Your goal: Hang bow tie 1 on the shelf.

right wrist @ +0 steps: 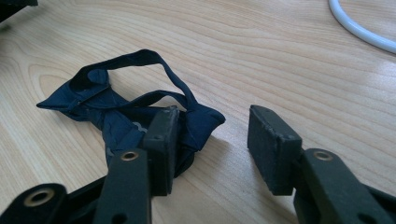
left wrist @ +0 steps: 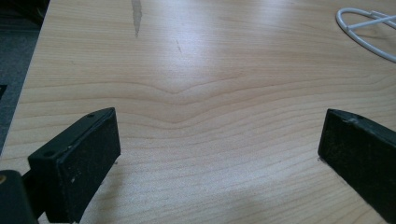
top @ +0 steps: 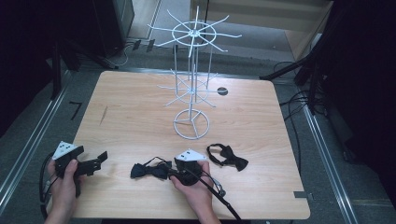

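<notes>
Table (top: 140, 116): light wood top with rounded corners, bearing everything listed below; a dark scuff lies toward its 10 o'clock side.

Wire rack (top: 192, 70): white, upright, two tiers of spoke arms over a ring base, standing toward 12 o'clock of the table centre. A curve of its base ring also shows at the upper right of both gripper views. It stands well apart from both grippers and blocks neither.

Left gripper (top: 100, 158): held in the person's left hand (top: 63, 175) near the table's 8 o'clock corner. Jaws spread wide over bare wood, nothing between them.

Right gripper (right wrist: 210, 140): held in the person's right hand (top: 196, 189) at the table's 6 o'clock edge, its cable trailing toward 5 o'clock. Jaws partly apart, released, gripping nothing.

Navy bow tie (right wrist: 126, 112): lies flat on the table just at 9 o'clock of the right gripper, strap looped up behind it. In the right gripper view one wing tip pokes into the gap past the left finger (right wrist: 161, 140), which overlaps the knot area; the right finger (right wrist: 271, 144) stands clear of the cloth on bare wood.

Black bow tie (top: 228, 156): lies at 2 o'clock of the right gripper, near it, untouched.
</notes>
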